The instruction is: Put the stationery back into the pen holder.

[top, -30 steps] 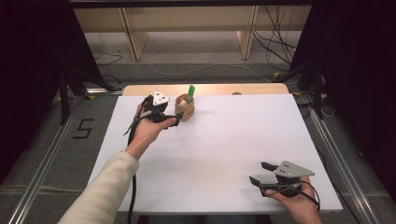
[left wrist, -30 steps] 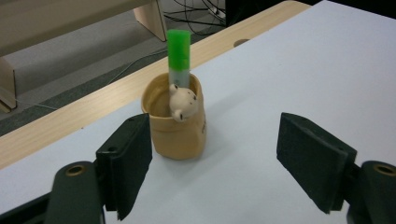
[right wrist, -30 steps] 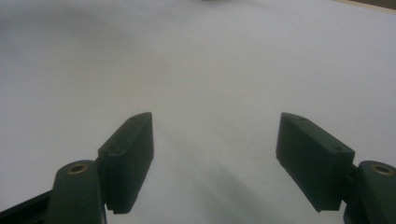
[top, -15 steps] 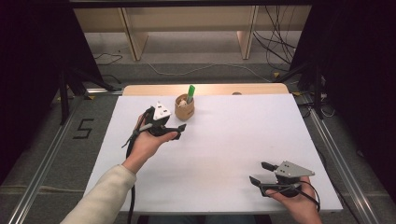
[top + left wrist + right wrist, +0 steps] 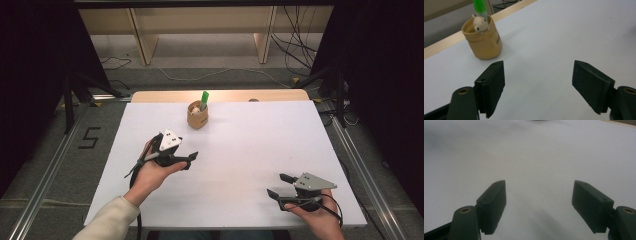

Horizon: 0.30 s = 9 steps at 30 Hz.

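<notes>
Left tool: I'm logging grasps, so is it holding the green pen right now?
No. The left tool is open and empty, and the green pen stands in the tan cup beyond it.

Right claw, jaws wide apart and empty, above bare white table.

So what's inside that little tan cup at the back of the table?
The cup holds an upright green pen and a small white animal figure peeking over the rim. Their lower ends and the cup's bottom are hidden.
</notes>
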### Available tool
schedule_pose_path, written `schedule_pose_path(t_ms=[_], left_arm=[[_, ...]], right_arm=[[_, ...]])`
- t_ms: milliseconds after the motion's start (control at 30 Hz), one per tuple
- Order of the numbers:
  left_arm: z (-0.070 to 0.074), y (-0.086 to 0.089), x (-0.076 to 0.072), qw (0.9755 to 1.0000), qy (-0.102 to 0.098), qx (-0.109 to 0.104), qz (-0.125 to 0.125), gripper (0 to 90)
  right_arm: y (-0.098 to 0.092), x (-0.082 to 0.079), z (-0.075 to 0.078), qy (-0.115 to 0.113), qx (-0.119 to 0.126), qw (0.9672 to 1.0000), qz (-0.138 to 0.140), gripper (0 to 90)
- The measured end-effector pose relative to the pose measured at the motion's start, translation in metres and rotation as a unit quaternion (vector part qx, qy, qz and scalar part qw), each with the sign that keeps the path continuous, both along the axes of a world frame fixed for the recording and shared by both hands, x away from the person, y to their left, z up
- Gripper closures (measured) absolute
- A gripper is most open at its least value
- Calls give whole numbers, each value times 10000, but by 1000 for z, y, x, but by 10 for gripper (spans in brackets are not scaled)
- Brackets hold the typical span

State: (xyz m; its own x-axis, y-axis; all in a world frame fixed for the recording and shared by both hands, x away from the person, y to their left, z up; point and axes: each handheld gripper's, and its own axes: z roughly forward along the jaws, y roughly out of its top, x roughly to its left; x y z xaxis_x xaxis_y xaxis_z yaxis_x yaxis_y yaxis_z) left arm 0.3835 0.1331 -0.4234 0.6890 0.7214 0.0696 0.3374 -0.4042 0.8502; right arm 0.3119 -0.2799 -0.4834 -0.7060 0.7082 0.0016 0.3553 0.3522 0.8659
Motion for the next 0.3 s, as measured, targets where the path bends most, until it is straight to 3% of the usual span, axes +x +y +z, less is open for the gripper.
schedule_pose_path(t_ms=[167, 300], left_arm=[[-27, 8, -27, 9998, 116, -27, -146, 250], [-39, 13, -40, 9996, 224, -92, -174, 242]], right_arm=[[1, 0, 0, -11, -14, 10000, 32, 282], [2, 0, 0, 17, 31, 10000, 39, 281]])
